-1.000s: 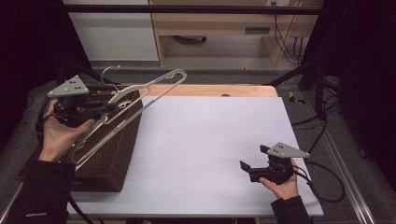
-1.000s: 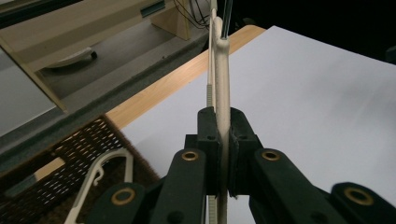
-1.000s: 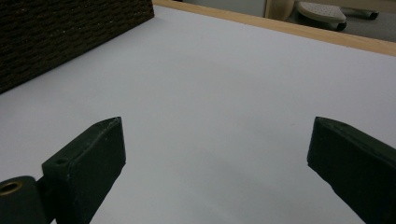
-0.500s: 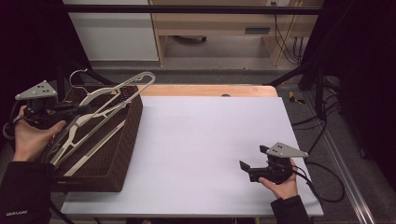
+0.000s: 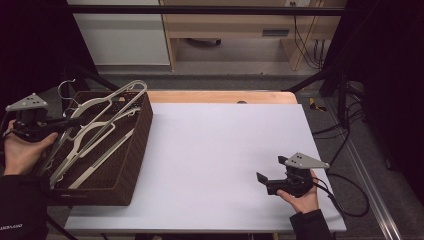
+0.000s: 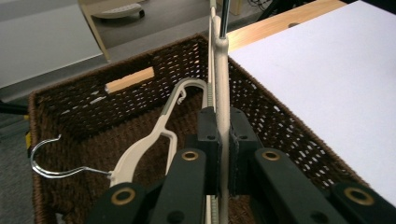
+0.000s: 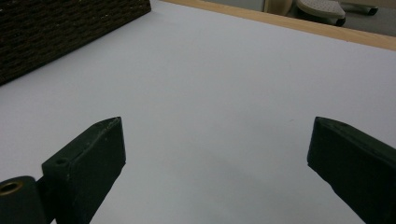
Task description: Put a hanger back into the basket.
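Writing, brands, labels: a small pale line of print at the lower left corner of the high view, on the dark sleeve, too small to read. Nothing legible elsewhere.

Desk (image 5: 220, 150): flat white top, matte, with a strip of bare light wood along the far edge. Metal rail along the right side.

Room: dark surround; grey floor beyond the desk; white cabinet (image 5: 120, 37) at far left; light wooden furniture (image 5: 235, 30) behind, with cables hanging at far right. Black cables on the floor to the right of the desk.

Basket (image 5: 127, 165): dark brown woven, rectangular, open-topped, at the left end of the desk. Short wooden bar set in the far wall, seen from the left gripper view.

Hangers: several cream plastic ones lying and leaning inside the basket, one with a bent metal hook (image 6: 51, 163) near the left wall.

Held hanger (image 6: 222, 84): cream, edge-on in the left gripper view, rising over the basket, upper part leaning past the far rim.

Left hand-held gripper (image 6: 223, 140): over the left side of the basket, jaws closed tight on the held hanger's arm, pads pressed to both sides.

Right hand-held gripper (image 5: 262, 181): low over the white top near the front right corner, well apart from the basket, jaws spread wide, nothing between them.
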Demonstrator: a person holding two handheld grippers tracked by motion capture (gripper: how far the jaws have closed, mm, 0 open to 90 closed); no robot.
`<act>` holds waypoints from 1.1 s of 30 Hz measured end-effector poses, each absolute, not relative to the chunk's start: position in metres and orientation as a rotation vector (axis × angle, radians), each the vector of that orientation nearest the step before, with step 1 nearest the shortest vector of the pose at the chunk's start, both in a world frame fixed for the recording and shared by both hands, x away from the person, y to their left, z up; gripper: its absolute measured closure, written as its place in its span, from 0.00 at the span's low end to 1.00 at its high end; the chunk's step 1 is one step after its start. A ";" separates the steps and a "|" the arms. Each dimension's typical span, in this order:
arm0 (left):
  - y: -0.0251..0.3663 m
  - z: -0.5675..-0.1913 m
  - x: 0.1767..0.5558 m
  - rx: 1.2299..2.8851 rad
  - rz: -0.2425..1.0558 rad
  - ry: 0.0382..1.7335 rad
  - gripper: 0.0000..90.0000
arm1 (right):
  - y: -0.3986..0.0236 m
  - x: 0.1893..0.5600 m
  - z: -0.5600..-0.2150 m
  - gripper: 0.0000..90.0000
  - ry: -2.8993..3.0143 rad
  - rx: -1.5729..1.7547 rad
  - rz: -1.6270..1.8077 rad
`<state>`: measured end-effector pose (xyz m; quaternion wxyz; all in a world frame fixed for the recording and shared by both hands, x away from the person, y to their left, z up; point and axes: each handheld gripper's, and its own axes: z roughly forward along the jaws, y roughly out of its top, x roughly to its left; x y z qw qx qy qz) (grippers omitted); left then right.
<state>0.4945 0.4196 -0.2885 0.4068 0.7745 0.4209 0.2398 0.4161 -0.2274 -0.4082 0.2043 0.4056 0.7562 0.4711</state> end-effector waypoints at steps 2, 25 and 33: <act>0.421 -0.290 0.496 1.959 0.606 1.071 0.95 | -0.227 0.416 -0.408 0.05 2.111 1.131 1.312; 0.423 -0.345 0.510 1.984 0.437 1.193 0.95 | -0.228 0.416 -0.408 0.05 2.115 1.137 1.316; 0.429 -0.364 0.516 1.966 0.396 1.330 0.92 | -0.228 0.416 -0.408 0.05 2.111 1.143 1.317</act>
